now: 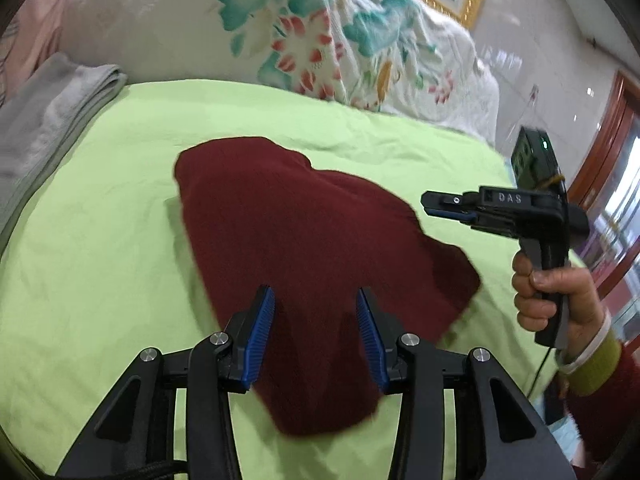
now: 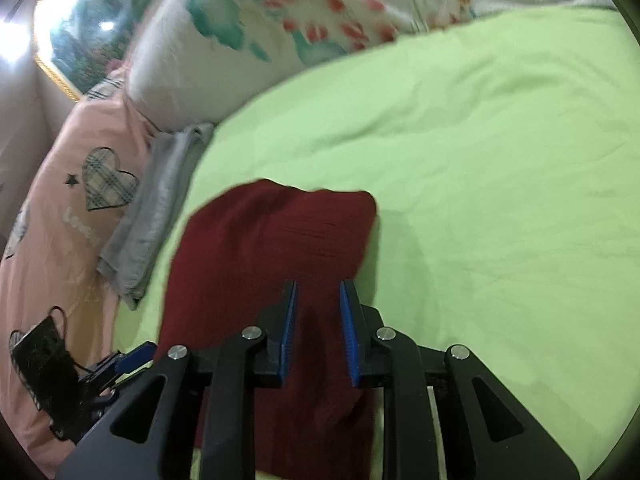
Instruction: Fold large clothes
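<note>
Left wrist view: left gripper (image 1: 315,300) has its jaws spread wide, nothing between the blue pads (image 1: 262,336), hovering over the near part of the dark red garment (image 1: 304,240). Garment lies folded into a compact, roughly rectangular bundle flat on the green bedsheet (image 1: 100,240), running diagonally from near the left gripper toward the far left. Right of the bundle, the right gripper (image 1: 430,206) is held above the sheet by the person's right hand (image 1: 548,300) on the pistol handle, fingers pointing left toward the garment, clear of the cloth.

Right wrist view: right gripper (image 2: 318,286) jaws parted with a visible gap, holding nothing, dark red garment (image 2: 276,248) directly below and ahead. Image is motion-blurred. Part of the left gripper (image 2: 136,354) shows at the lower left edge of the garment.

Surroundings: folded grey cloth (image 1: 52,120) sits at the left edge of the sheet, apart from the garment. Behind it all, a white floral quilt (image 1: 280,28) is bunched along the far side. Pink pillow with a plaid heart (image 2: 108,184) sits left of the grey cloth (image 2: 156,208), black face mask (image 2: 44,360) lying on it.
</note>
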{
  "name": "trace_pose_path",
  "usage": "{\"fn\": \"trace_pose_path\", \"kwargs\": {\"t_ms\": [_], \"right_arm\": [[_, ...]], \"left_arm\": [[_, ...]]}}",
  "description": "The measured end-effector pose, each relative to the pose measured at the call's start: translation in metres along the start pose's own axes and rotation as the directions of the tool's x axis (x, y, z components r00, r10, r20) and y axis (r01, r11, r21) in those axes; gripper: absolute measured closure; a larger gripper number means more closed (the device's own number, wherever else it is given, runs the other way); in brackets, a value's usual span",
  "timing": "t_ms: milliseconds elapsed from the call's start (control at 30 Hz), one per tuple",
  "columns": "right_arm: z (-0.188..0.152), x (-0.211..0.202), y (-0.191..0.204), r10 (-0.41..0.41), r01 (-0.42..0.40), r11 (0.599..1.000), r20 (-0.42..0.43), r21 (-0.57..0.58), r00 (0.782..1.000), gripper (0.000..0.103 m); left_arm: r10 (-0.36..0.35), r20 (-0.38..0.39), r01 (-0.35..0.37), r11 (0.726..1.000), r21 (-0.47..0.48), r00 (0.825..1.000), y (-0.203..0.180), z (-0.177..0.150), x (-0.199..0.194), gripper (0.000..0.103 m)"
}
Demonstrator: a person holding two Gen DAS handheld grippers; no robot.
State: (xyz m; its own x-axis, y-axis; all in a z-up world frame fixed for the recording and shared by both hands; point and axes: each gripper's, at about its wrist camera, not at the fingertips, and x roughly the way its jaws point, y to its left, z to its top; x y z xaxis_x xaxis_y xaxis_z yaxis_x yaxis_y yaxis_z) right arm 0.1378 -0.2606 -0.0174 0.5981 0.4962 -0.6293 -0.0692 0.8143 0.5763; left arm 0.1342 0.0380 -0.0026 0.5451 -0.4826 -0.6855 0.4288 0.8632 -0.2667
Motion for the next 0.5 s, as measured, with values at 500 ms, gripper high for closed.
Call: {"fn": "trace_pose_path", "kwargs": {"t_ms": [500], "right_arm": [[-0.052,0.030,0.060,0.140,-0.149,0.986,-0.113,-0.080,0.984,0.080]], "left_arm": [[0.301,0.020,-0.302,0.952,0.048,0.953,-0.027,-0.062,0.002,0.050]]}}
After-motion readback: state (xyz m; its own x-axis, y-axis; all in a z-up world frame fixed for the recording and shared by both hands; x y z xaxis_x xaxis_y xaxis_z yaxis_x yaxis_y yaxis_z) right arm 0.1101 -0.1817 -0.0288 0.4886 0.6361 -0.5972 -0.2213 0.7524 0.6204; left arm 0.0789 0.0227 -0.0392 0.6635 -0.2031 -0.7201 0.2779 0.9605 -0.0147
